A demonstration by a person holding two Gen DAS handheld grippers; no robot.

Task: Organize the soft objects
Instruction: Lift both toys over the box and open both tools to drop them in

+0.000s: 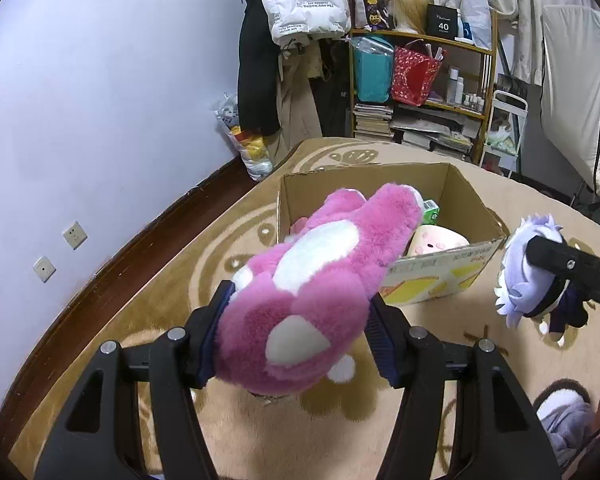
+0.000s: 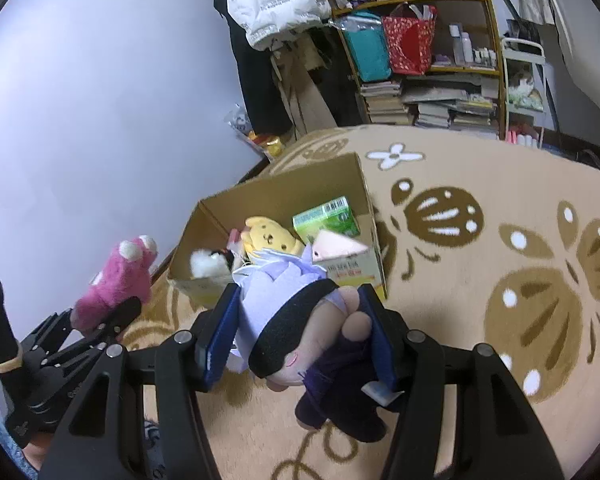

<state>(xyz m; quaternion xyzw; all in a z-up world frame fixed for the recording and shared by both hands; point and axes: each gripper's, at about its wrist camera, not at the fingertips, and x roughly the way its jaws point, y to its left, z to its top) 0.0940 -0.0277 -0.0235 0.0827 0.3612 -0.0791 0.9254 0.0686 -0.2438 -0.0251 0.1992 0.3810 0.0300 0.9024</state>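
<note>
Beige rug (image 2: 480, 184) under open cardboard box (image 1: 440, 188). Left gripper (image 1: 300, 336) squeezes pink bear (image 1: 324, 276), right gripper (image 2: 300, 340) squeezes small doll (image 2: 300, 320); both toys probably headed into box.

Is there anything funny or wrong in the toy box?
Yes. A green carton with a barcode lies tilted inside the cardboard box, beside the yellow plush. It looks stiff, not soft, so it seems the odd one among the toys. Nothing looks spilled or torn.
</note>
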